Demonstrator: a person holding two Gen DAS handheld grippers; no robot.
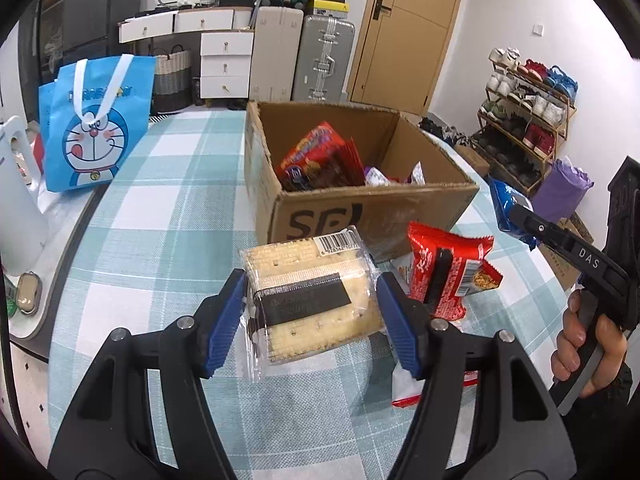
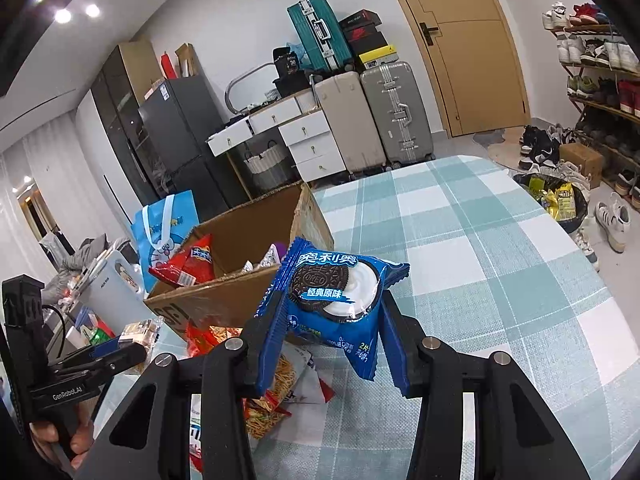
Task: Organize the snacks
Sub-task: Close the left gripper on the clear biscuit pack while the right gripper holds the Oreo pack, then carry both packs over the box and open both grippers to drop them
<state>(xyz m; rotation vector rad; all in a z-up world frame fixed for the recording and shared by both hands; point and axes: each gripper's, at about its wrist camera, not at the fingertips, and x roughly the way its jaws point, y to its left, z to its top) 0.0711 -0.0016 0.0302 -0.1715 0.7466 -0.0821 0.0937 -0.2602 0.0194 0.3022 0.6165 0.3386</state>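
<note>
While left gripper (image 1: 310,312) clamps cracker pack (image 1: 308,292), right gripper (image 2: 332,344) clamps Oreo packet (image 2: 332,292).

Both wrist views look down over the table, sharing the cardboard box (image 1: 360,200).

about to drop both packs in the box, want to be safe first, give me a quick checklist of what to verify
1. Left gripper has the cracker pack clamped between its pads: ok.
2. Right gripper is shut on the Oreo pack: ok, though the wrapper is crumpled in the grip.
3. Cardboard box is open at the top: ok.
4. Room left inside the box beside the red snack bag: ok, the right part looks free.
5. Both packs lifted off the checked tablecloth: cannot tell for the cracker pack.
6. Red noodle packet beside the box stays out of the path: ok.
</note>
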